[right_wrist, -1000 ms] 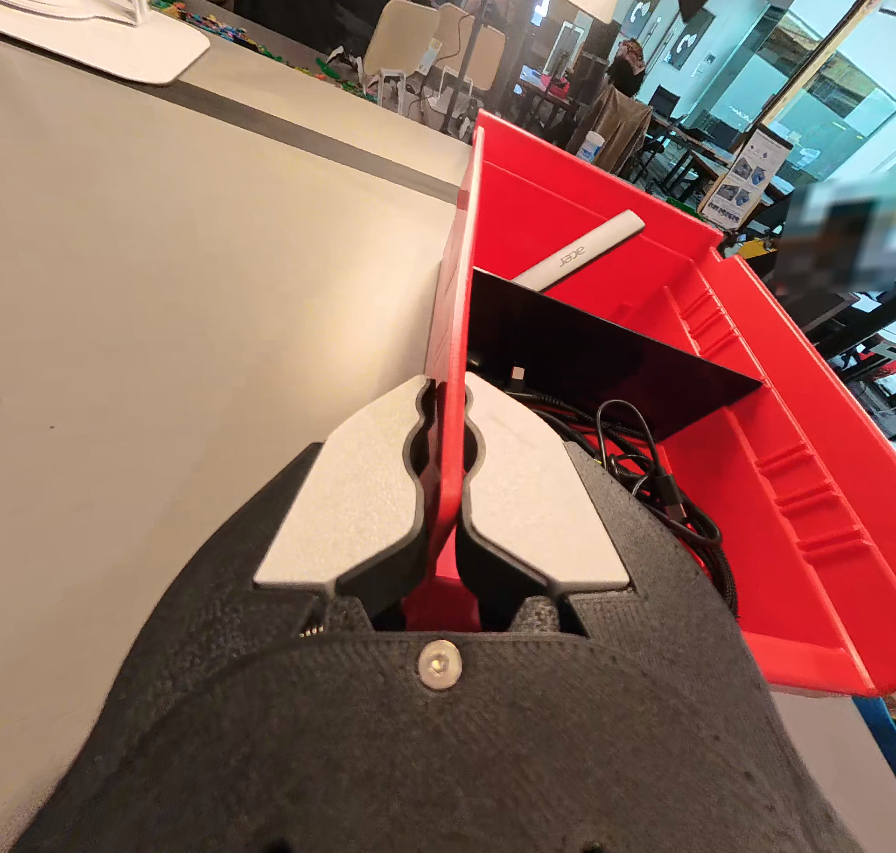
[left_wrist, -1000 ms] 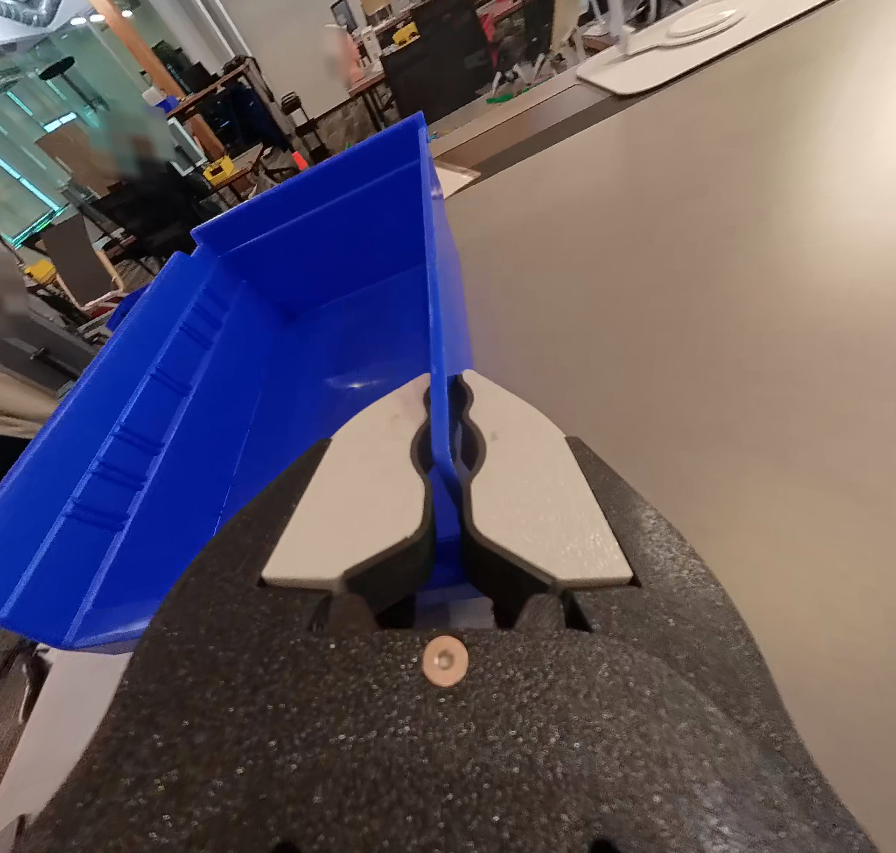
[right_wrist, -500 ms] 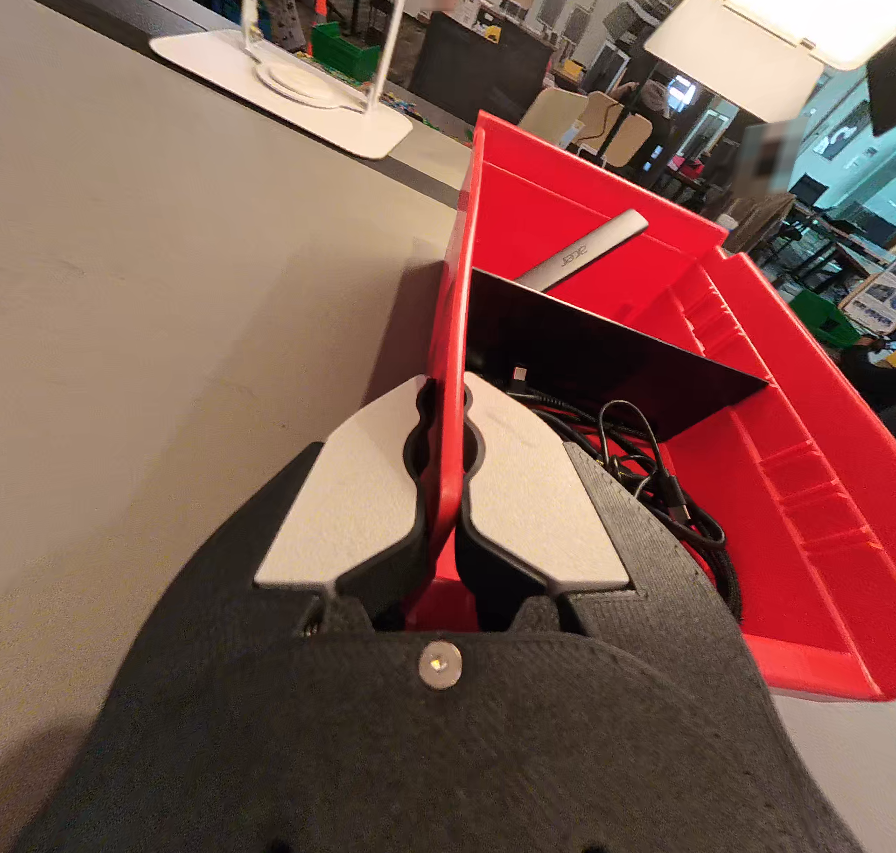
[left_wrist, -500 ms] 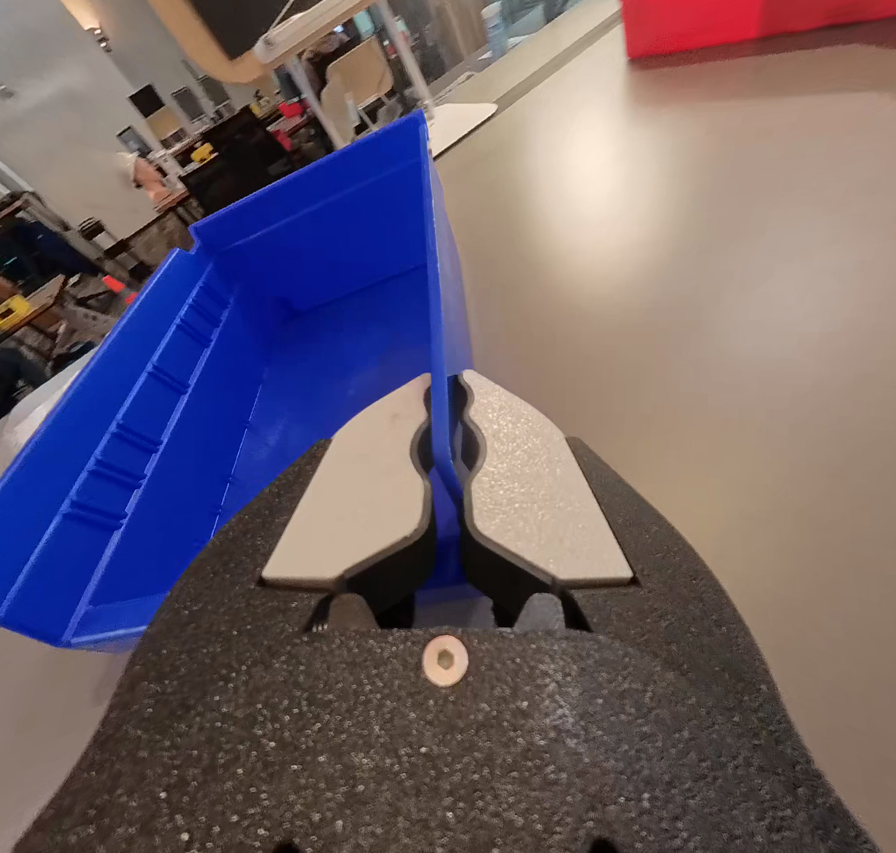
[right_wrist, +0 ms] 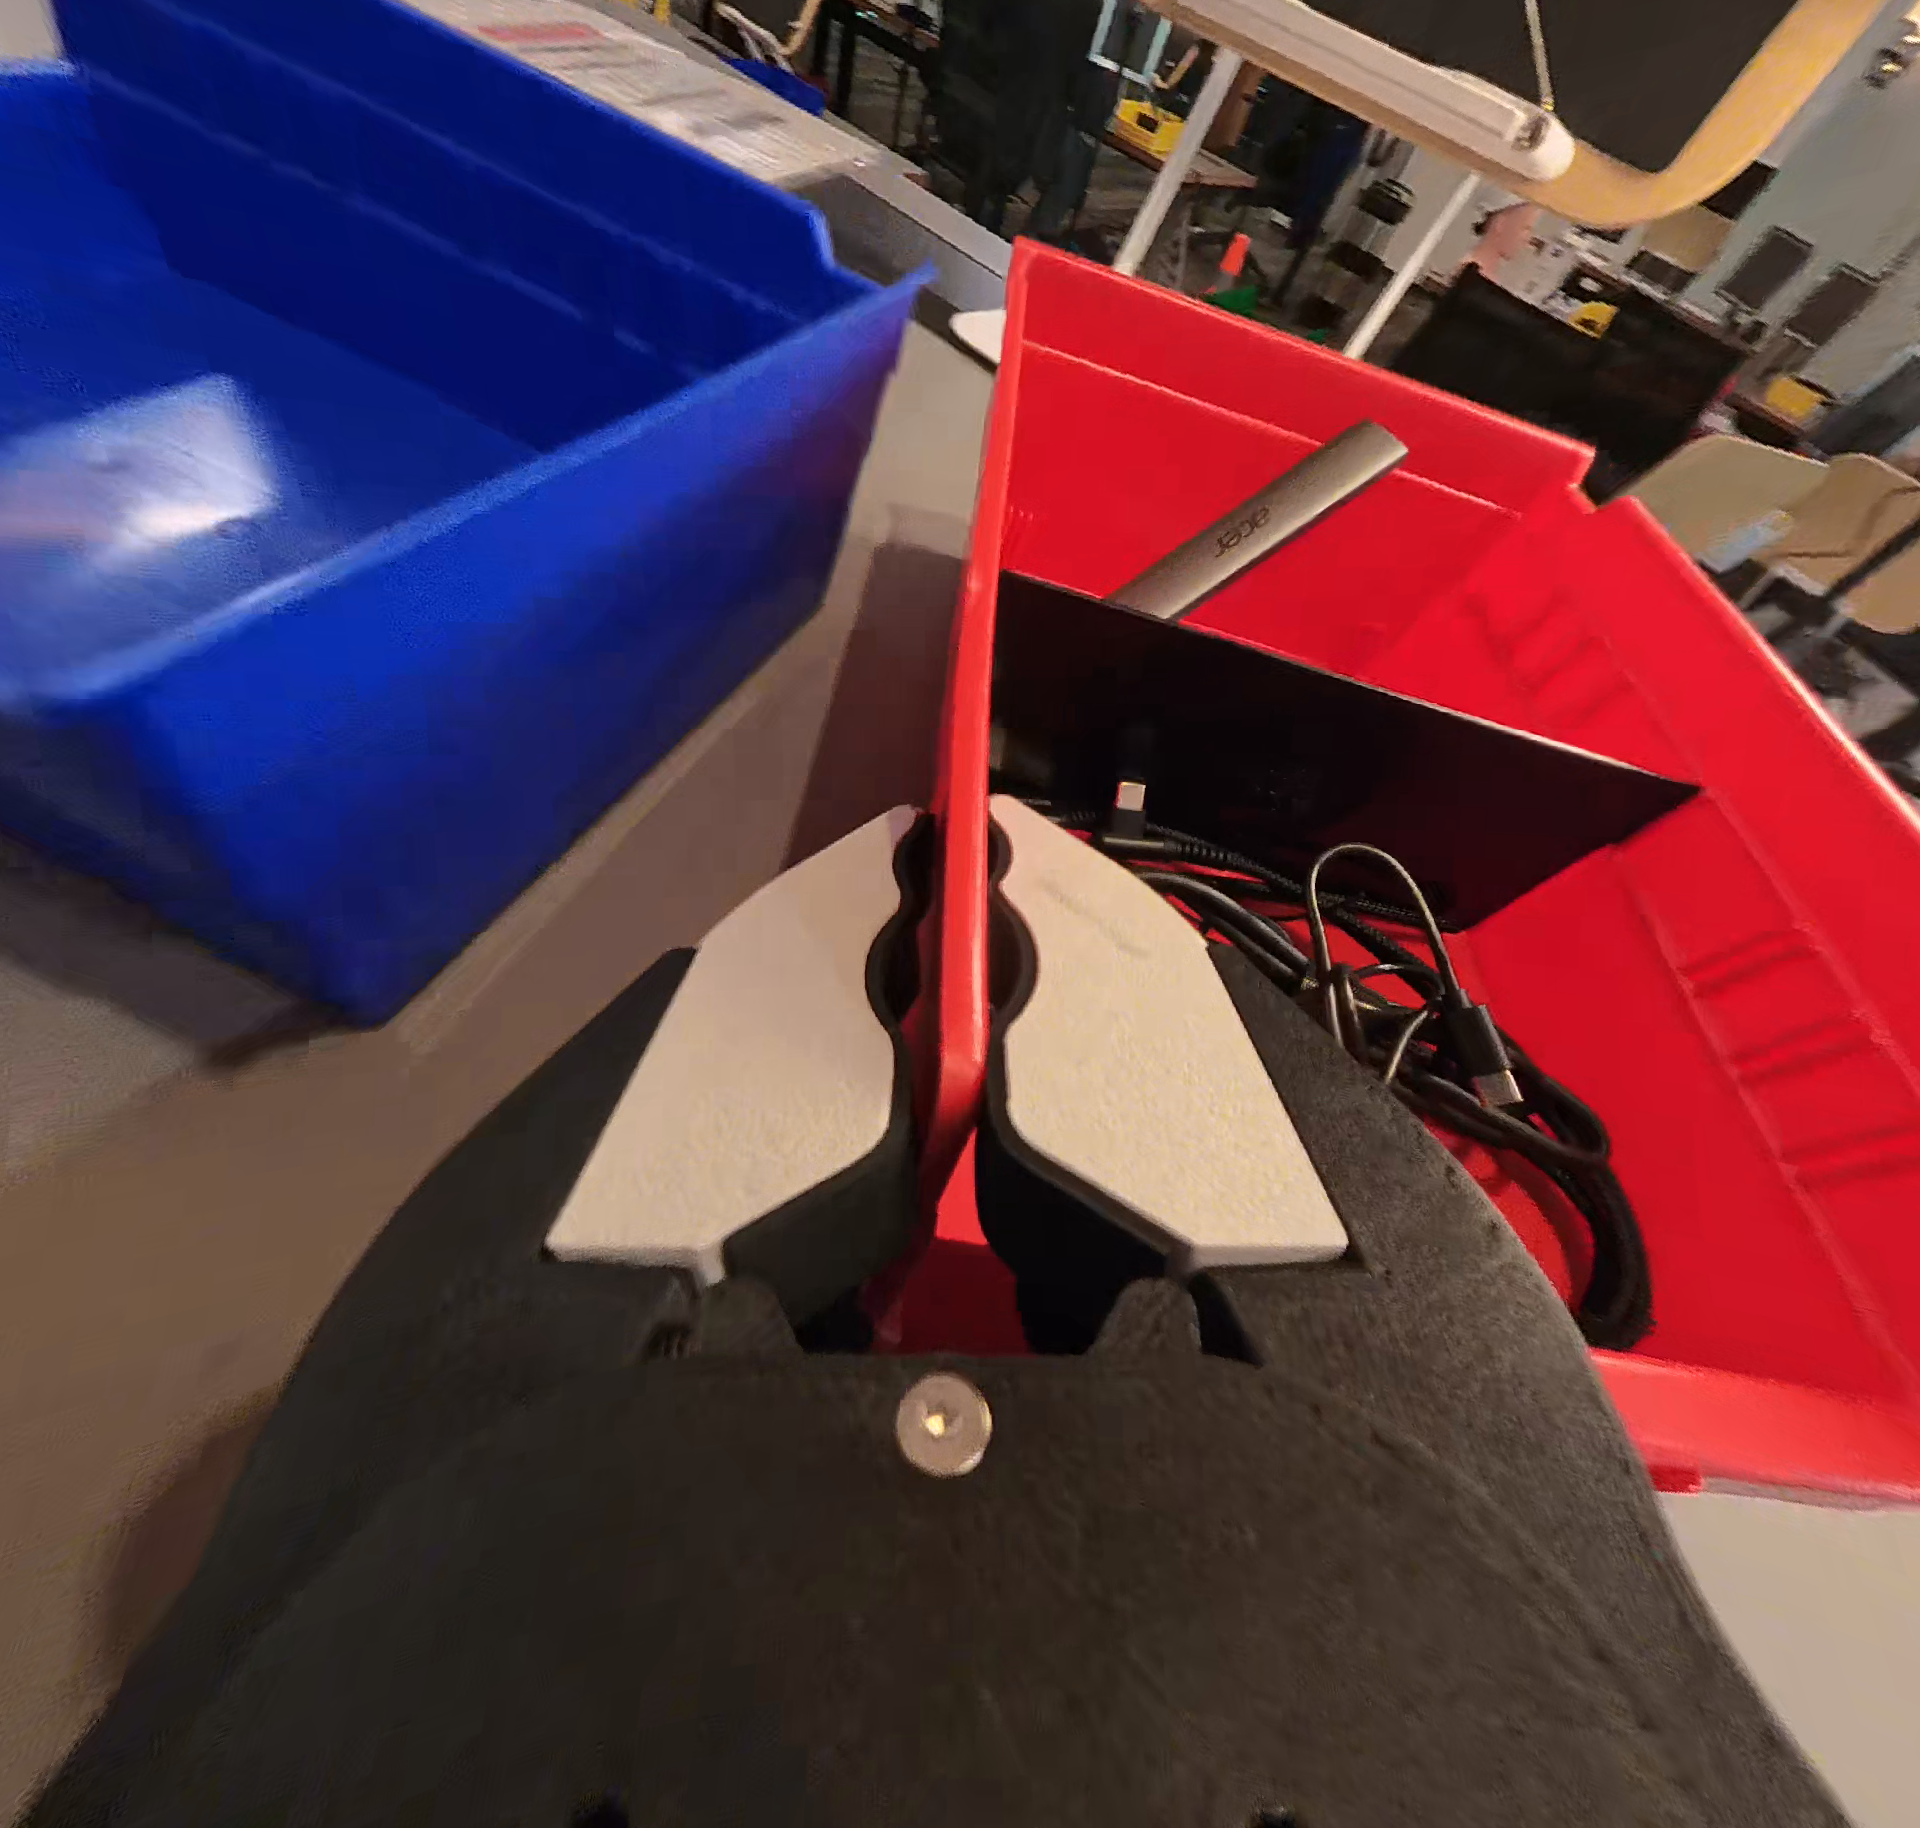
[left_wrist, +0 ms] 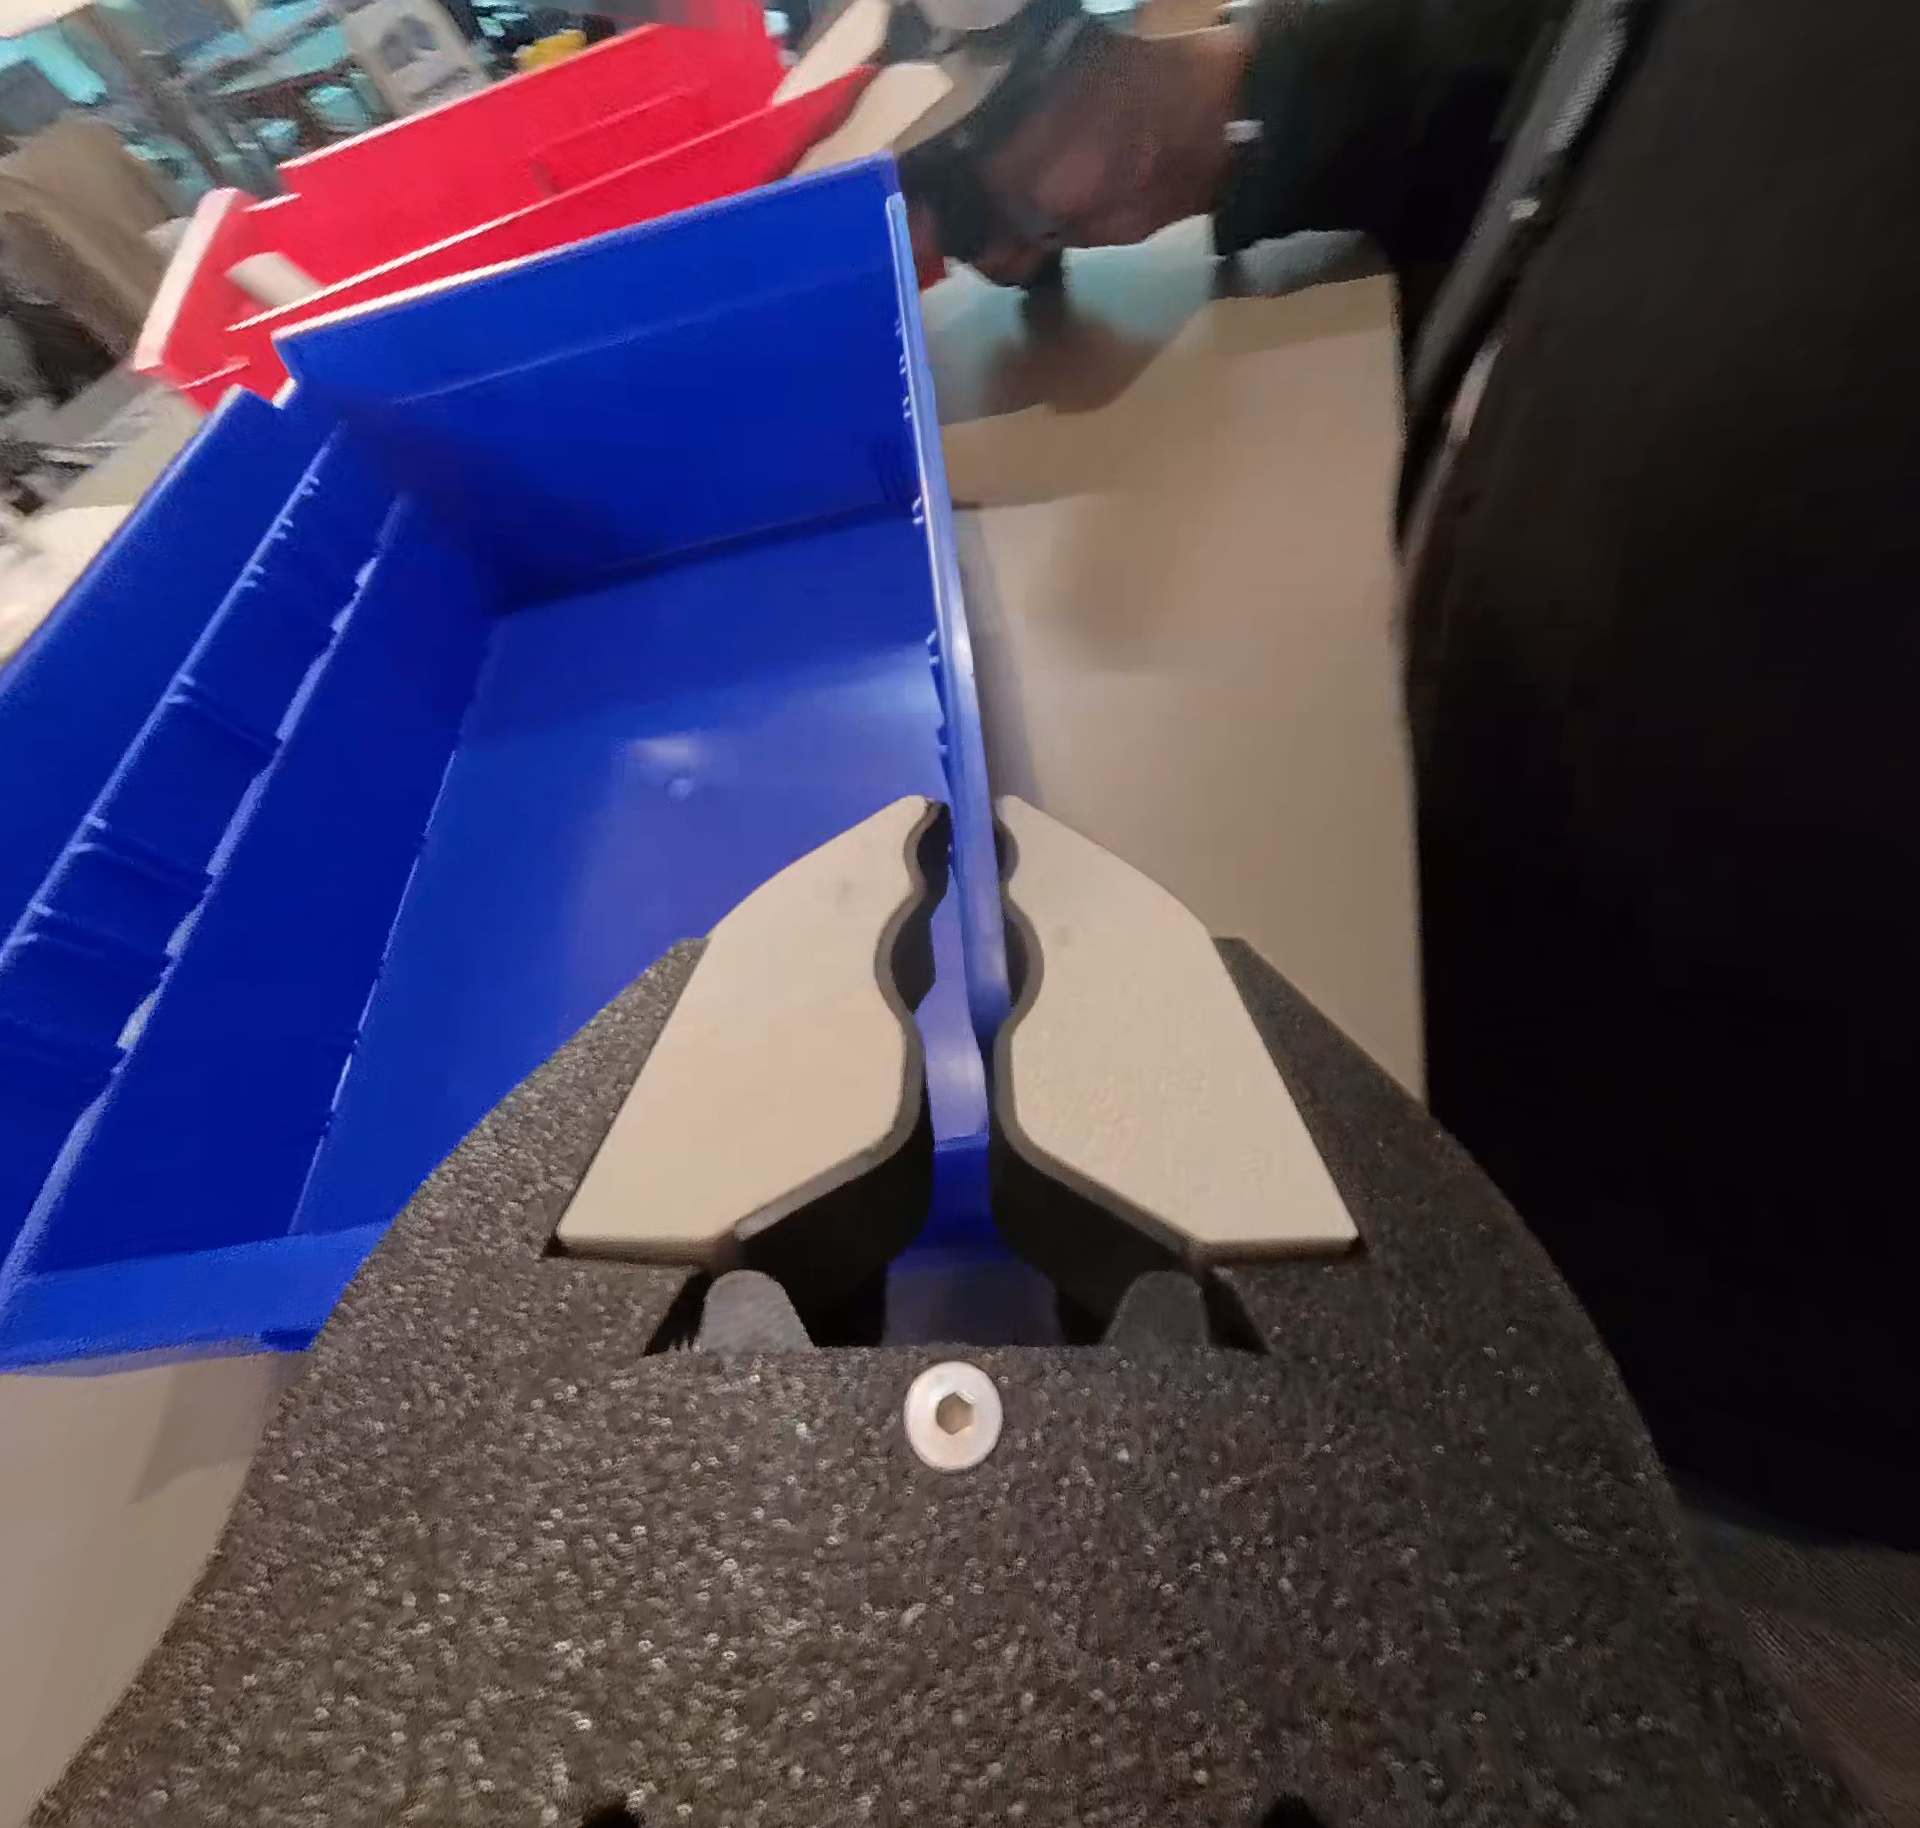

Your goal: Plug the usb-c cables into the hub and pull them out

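My left gripper (left_wrist: 971,828) is shut on the right wall of an empty blue bin (left_wrist: 644,739). My right gripper (right_wrist: 956,833) is shut on the left wall of a red bin (right_wrist: 1299,490). The red bin holds a grey hub (right_wrist: 1257,521) leaning on its back wall, a black divider (right_wrist: 1299,739), and tangled black usb-c cables (right_wrist: 1455,1009), one with a silver plug (right_wrist: 1127,796). The blue bin also shows at the left of the right wrist view (right_wrist: 343,490), and the red bin behind the blue one in the left wrist view (left_wrist: 520,178).
Both bins are over a beige table (left_wrist: 1195,635). A person in dark clothes (left_wrist: 1662,635) stands close at the right of the left wrist view. Desks, chairs and a lamp arm (right_wrist: 1351,43) fill the room behind. Some 30 cm of space lies between my two pairs of fingers.
Both grippers have swung round with their bins still gripped. The blue and red bins now stand close to each other, each visible in the other's view.
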`<action>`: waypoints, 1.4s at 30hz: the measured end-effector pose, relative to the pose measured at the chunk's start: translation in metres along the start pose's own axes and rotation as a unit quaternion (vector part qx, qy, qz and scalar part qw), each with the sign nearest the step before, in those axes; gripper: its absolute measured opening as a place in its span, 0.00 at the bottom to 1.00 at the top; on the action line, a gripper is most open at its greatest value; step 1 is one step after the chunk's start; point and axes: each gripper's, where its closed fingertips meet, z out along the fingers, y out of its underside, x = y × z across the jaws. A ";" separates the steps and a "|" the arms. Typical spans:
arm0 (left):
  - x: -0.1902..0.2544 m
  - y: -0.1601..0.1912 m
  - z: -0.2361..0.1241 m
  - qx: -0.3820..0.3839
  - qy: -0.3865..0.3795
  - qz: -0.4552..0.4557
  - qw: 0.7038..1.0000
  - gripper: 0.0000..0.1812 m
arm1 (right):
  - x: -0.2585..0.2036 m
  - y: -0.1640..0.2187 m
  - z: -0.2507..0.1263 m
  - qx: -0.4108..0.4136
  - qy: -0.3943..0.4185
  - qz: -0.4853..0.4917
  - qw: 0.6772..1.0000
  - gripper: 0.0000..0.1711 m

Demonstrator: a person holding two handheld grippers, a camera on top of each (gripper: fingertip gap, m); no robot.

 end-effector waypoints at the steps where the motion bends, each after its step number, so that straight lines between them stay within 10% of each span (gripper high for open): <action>1: 0.009 -0.001 -0.001 0.000 0.022 0.000 1.000 0.03 | -0.005 -0.002 0.000 0.007 -0.023 -0.002 1.000 0.04; 18: 0.066 -0.004 -0.024 -0.003 0.190 -0.001 0.982 0.03 | -0.042 -0.032 0.047 0.075 -0.306 -0.044 0.948 0.03; 34: 0.084 -0.028 0.018 0.017 0.198 0.028 0.980 0.03 | -0.093 -0.064 0.098 0.080 -0.386 -0.050 0.918 0.07; 42: 0.082 -0.064 -0.006 0.136 0.179 -0.065 0.972 0.11 | -0.026 -0.087 0.077 0.123 -0.314 -0.009 0.941 0.08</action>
